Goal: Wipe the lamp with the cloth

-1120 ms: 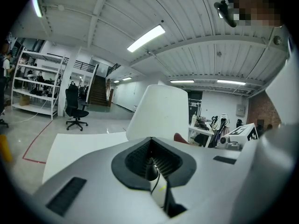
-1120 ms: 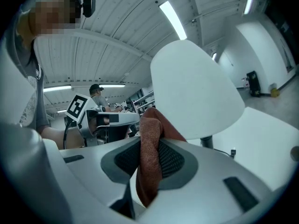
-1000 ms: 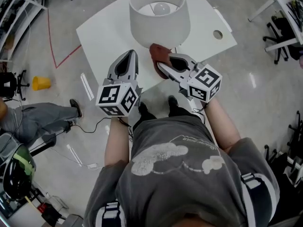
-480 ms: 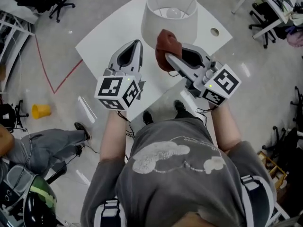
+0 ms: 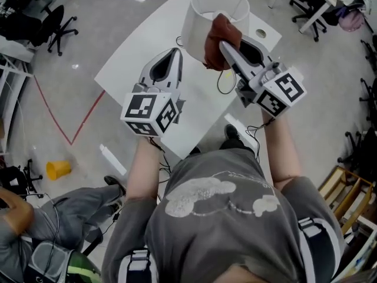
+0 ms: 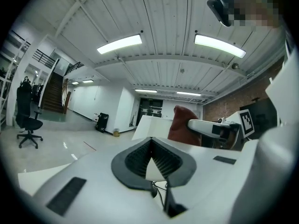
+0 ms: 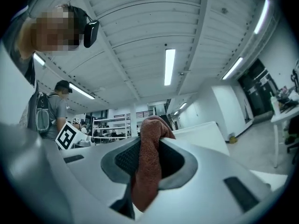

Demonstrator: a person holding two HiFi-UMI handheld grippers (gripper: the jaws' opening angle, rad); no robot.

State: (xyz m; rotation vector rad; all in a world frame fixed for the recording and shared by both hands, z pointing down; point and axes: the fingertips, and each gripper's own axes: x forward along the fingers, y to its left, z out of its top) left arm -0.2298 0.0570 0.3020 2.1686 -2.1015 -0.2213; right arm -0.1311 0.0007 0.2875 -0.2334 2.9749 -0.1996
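A lamp with a white drum shade (image 5: 207,20) stands on a white table (image 5: 141,58). A rust-brown cloth (image 5: 222,40) hangs bunched against the shade's near right side. My right gripper (image 5: 223,45) is shut on the cloth (image 7: 148,162), raised beside the shade. In the right gripper view the cloth fills the gap between the jaws. My left gripper (image 5: 172,54) is shut and holds nothing, a little to the left of the shade and near it. In the left gripper view the shade (image 6: 156,125) and the cloth (image 6: 183,124) show ahead of the left gripper (image 6: 151,143).
A black cable (image 5: 222,82) loops on the table below the lamp. The table has a round hole (image 5: 260,33) near its right corner. Office chairs (image 5: 56,25) stand on the floor at left, and a yellow cone (image 5: 58,169) lies at lower left. Red tape (image 5: 59,117) marks the floor.
My right gripper has lifted the cloth from table level up the side of the shade. My left gripper stayed shut beside the lamp. The head view swung, so the table sits further off.
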